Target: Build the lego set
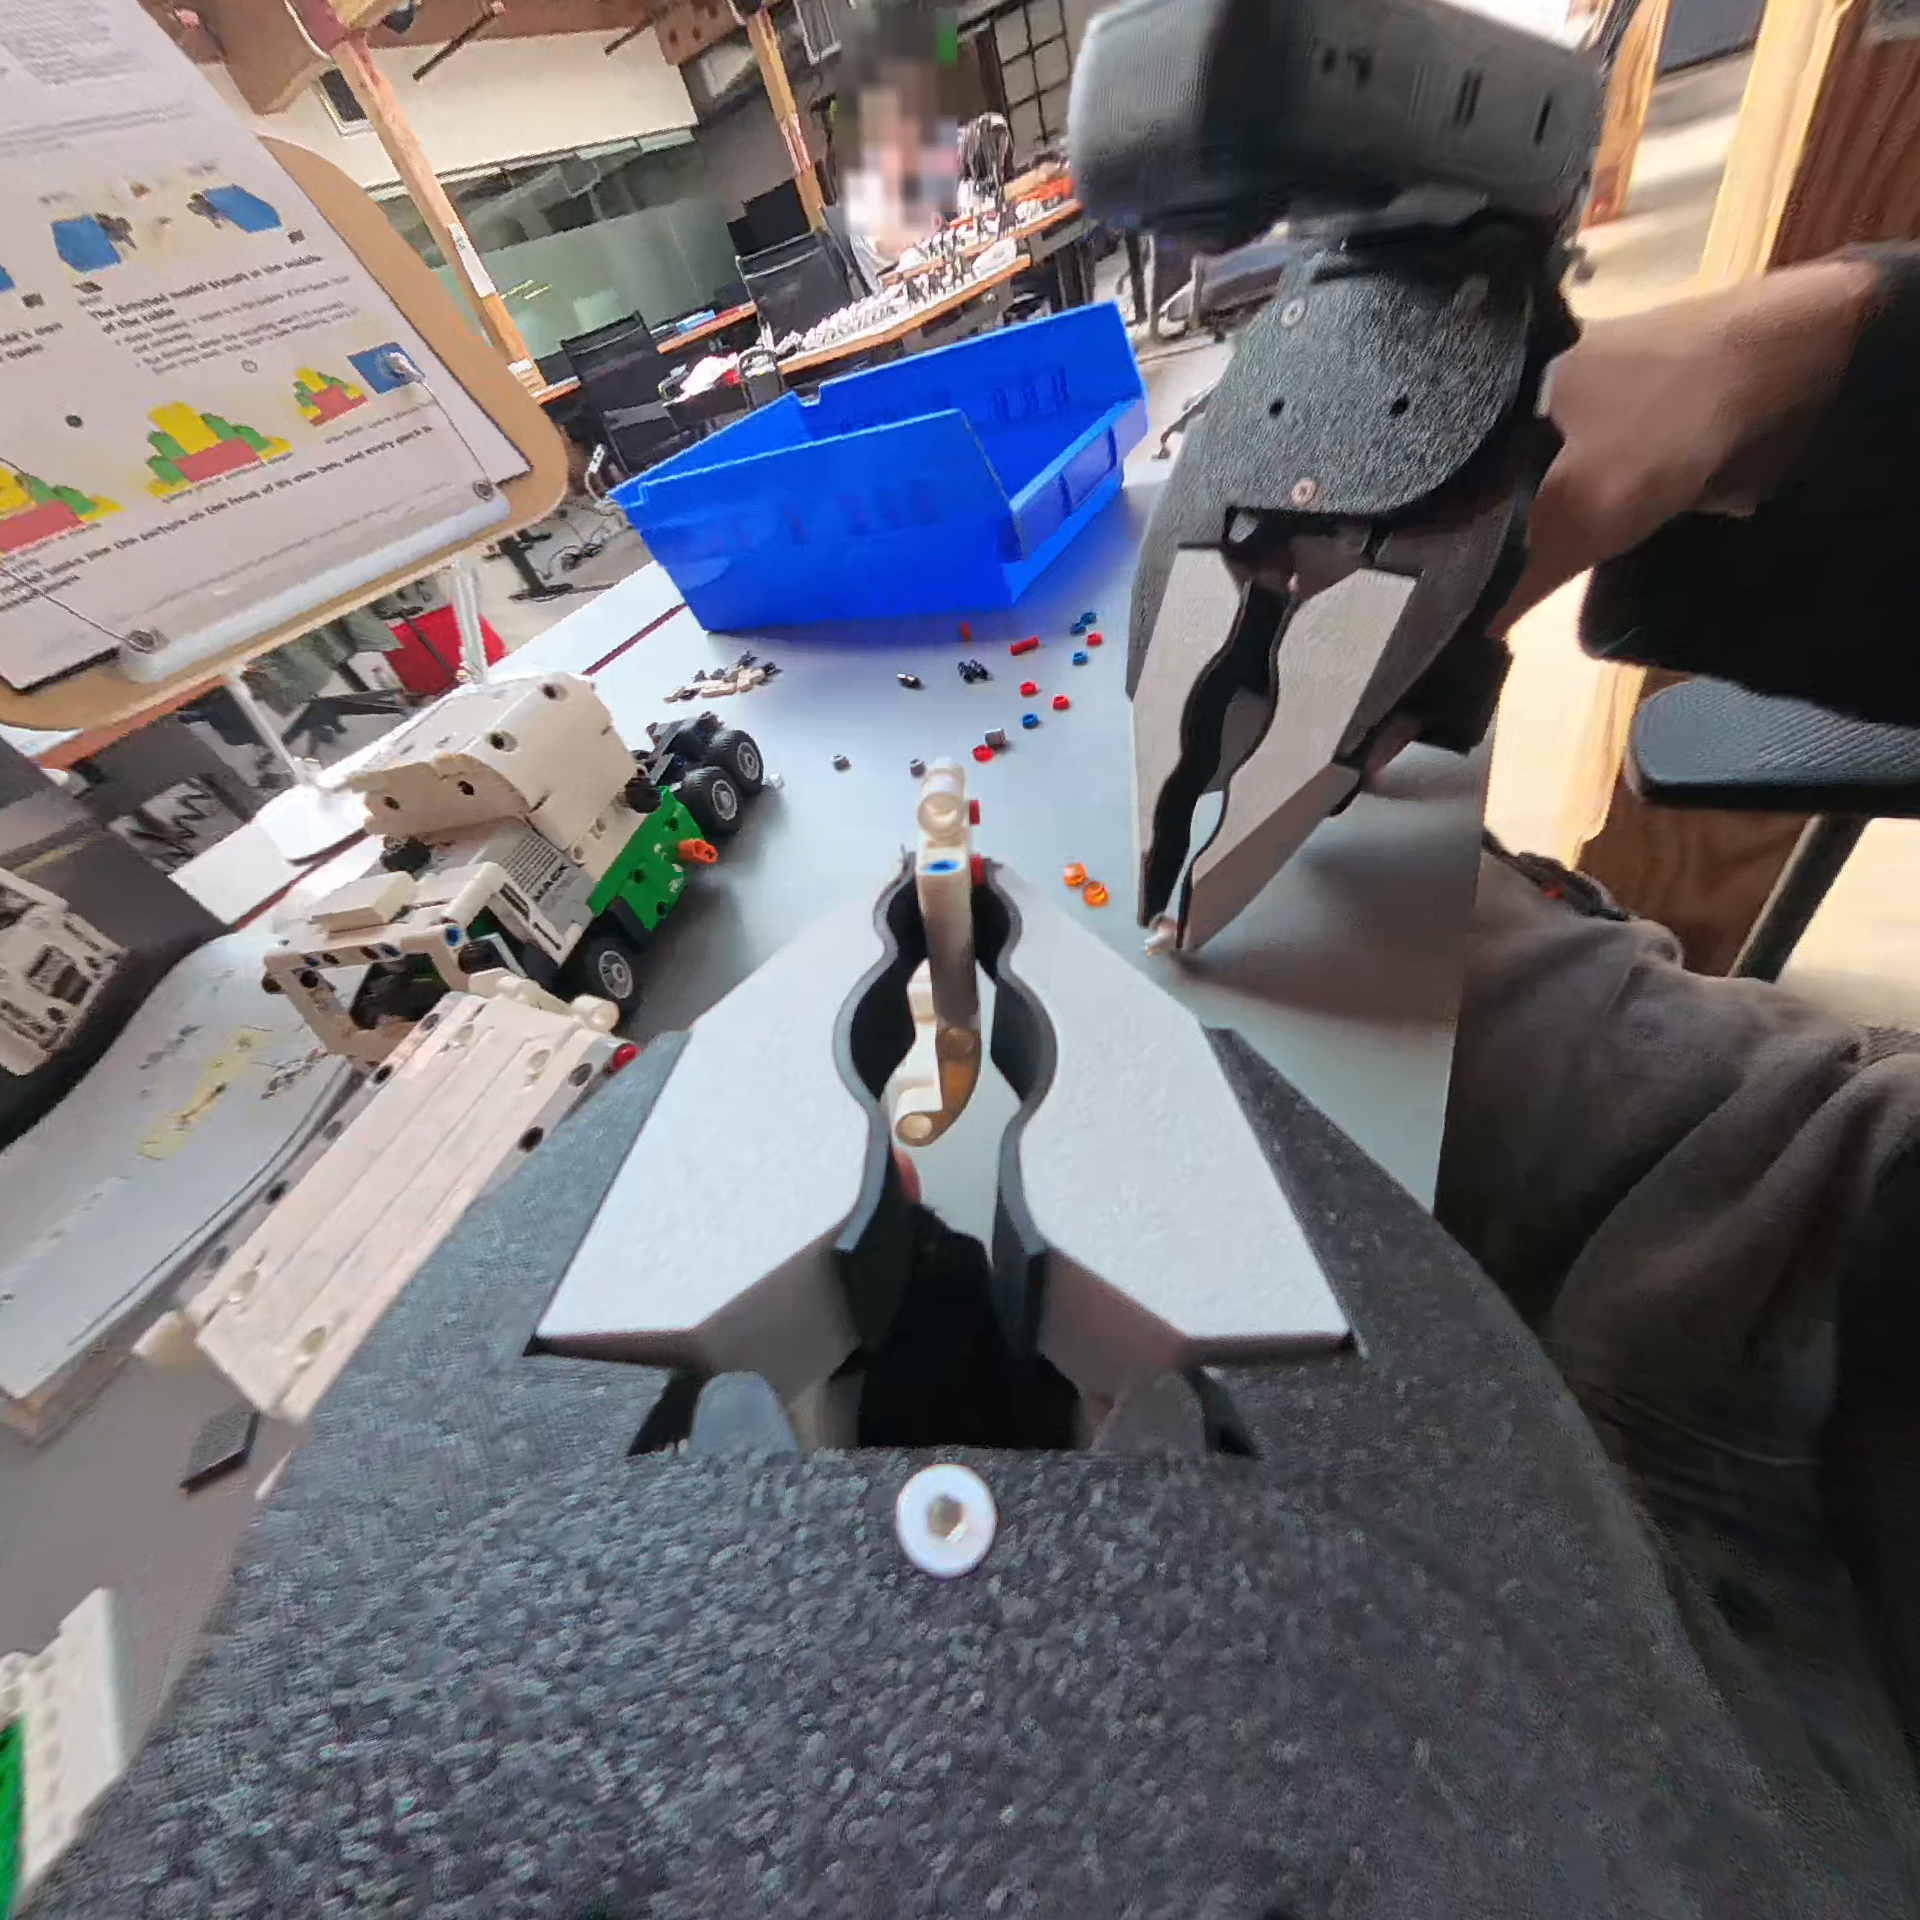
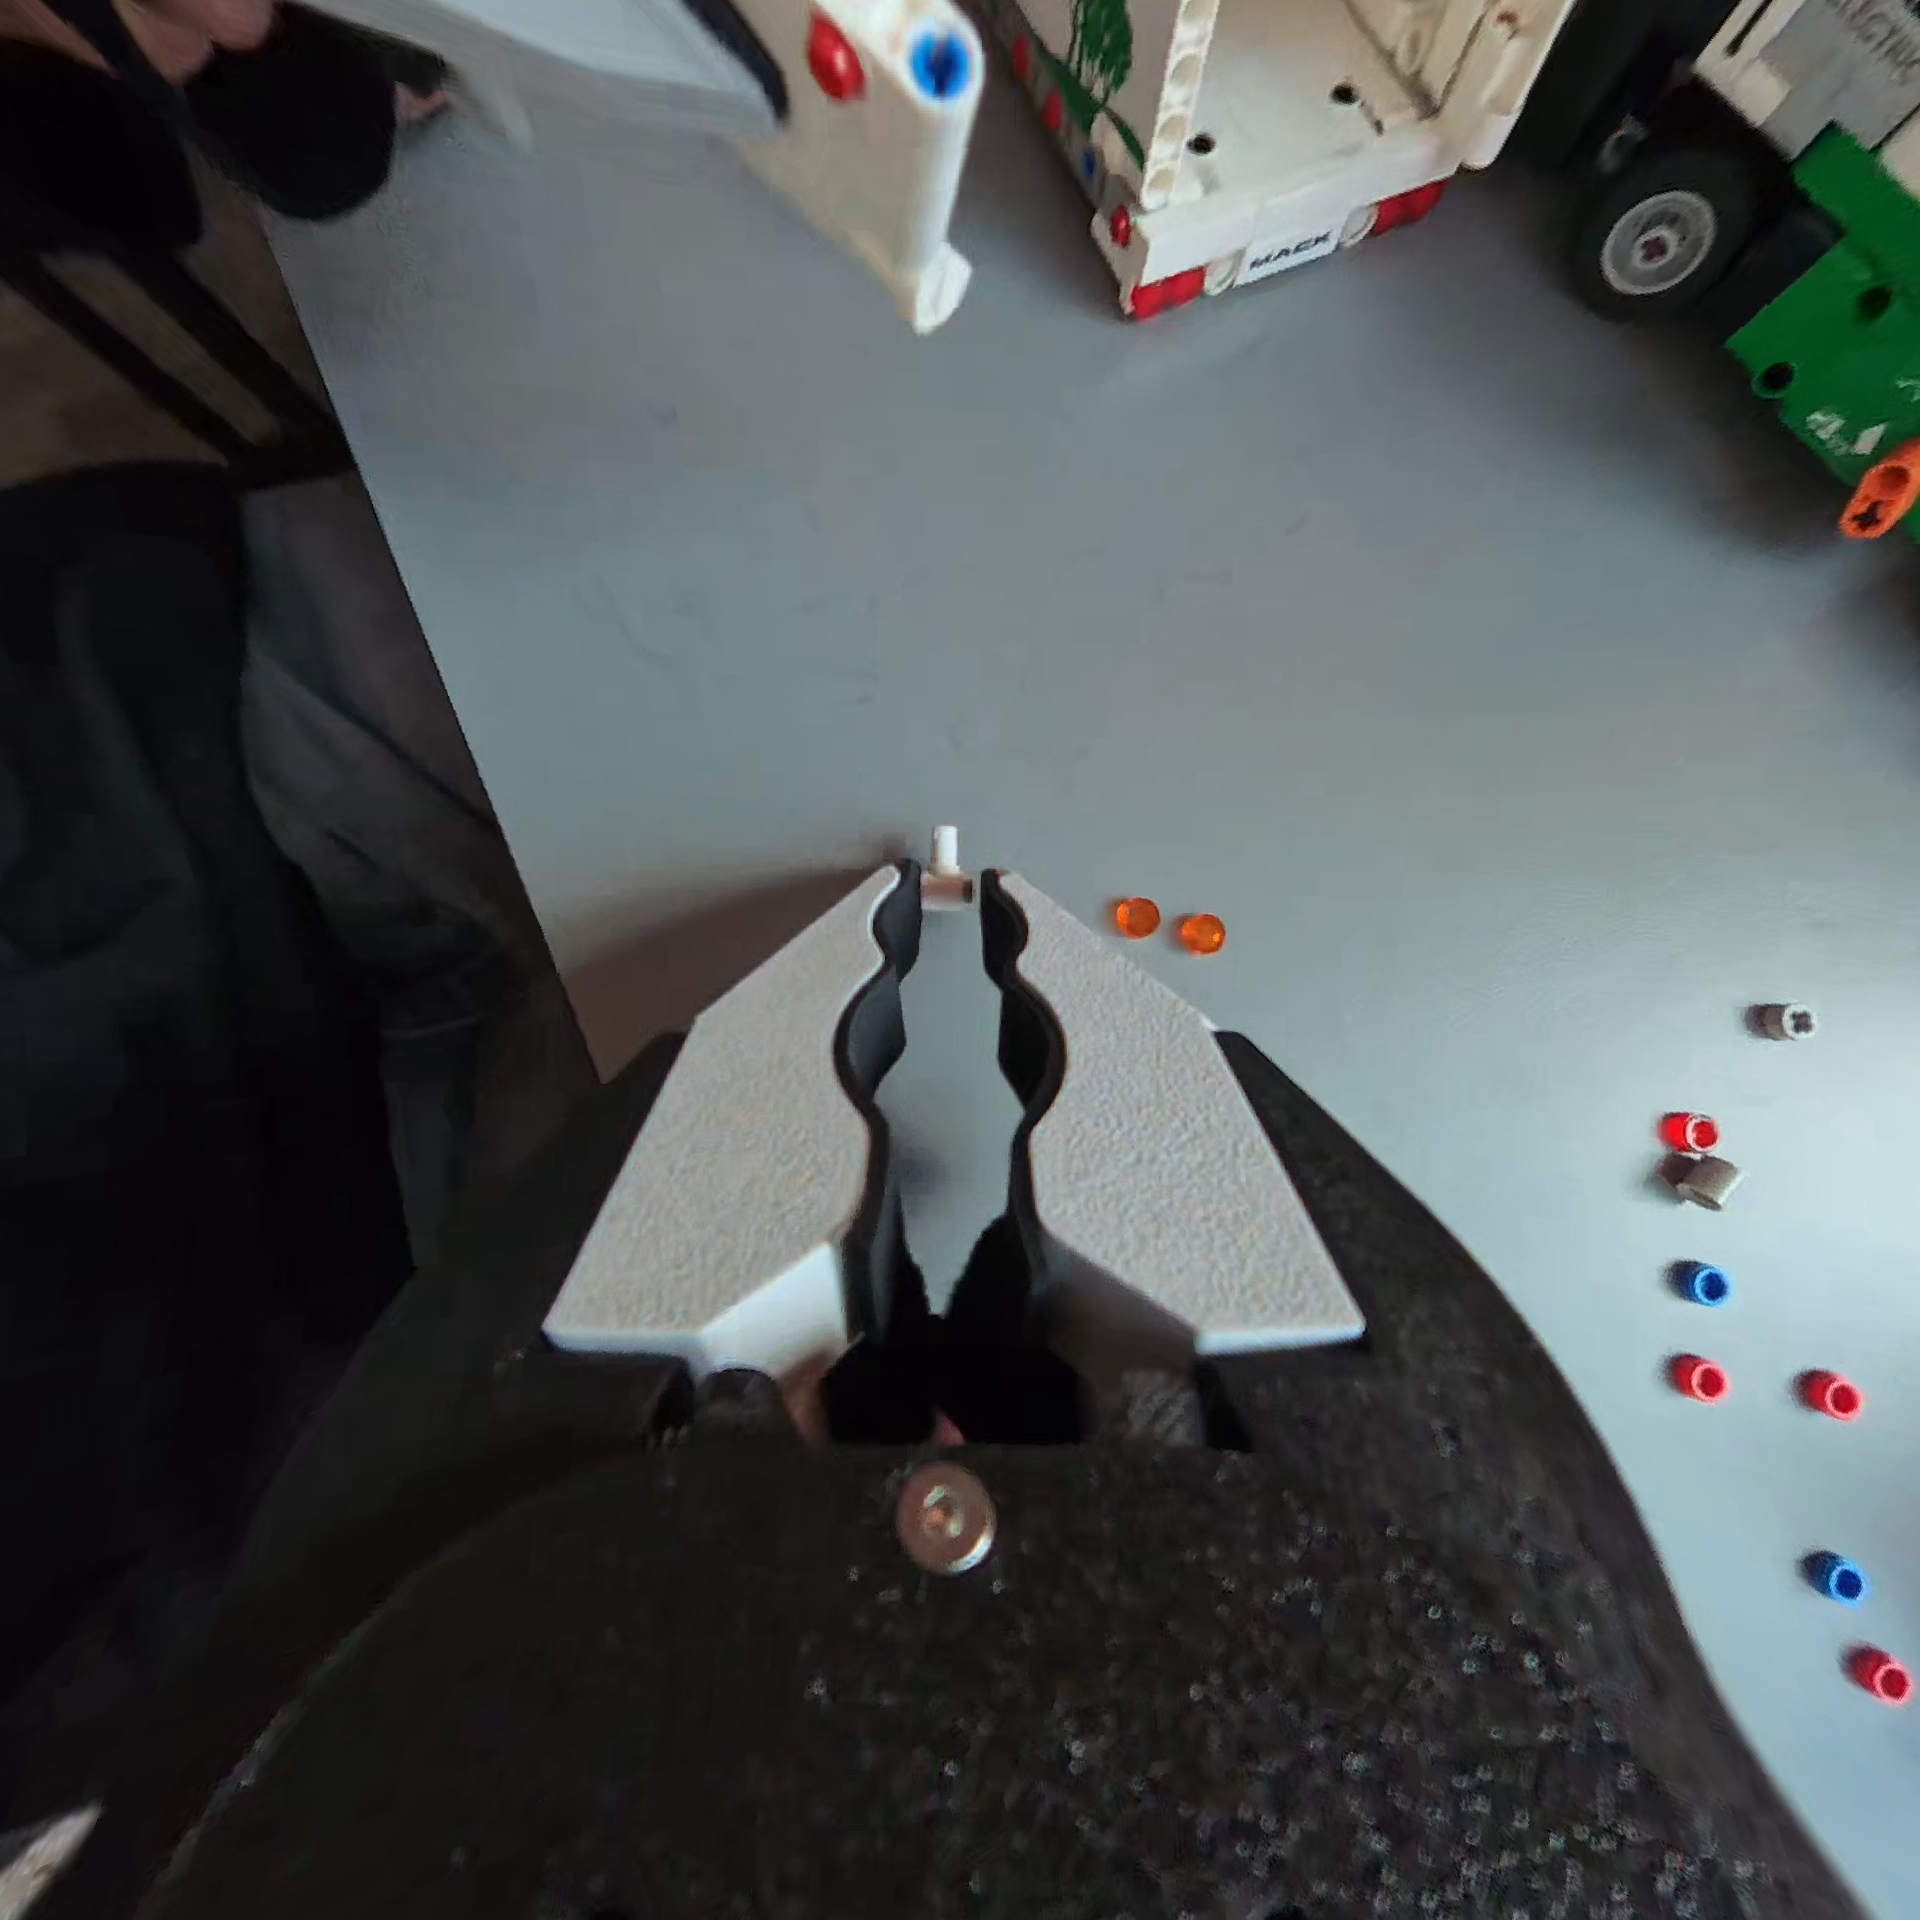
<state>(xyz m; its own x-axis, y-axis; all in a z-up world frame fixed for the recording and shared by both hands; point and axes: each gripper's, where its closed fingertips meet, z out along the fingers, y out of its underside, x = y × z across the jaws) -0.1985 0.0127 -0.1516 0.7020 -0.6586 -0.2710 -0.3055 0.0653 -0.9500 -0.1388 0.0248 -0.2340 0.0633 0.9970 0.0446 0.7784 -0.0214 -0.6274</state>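
1. Left gripper (image 1: 940, 883) noted clamped on a long white plastic lego beam sub-assembly (image 1: 951, 935) with blue and red pins at its far end, held clear above the pale grey table (image 1: 1039, 748).
2. Right gripper (image 2: 951, 888) noted tips-down at the table, fingers narrowed about a small white plastic lego peg (image 2: 944, 868); firm grip not confirmed.
3. Judged advisable: squeeze squarely on the peg's collar, lift straight, keep clear of the two round orange translucent studs (image 2: 1169, 925) just beside.
4. Judged advisable: align peg with a hole in the held beam before pressing; slip risk high, part tiny.
5. Partly built white-and-green lego truck (image 1: 582, 852) recorded on the table's left side; loose red and blue pins (image 2: 1704, 1288) scattered to the right.
6. Blue plastic bin (image 1: 894, 499) at the far edge; instruction sheet on a board (image 1: 208, 312) upper left; workshop benches beyond.
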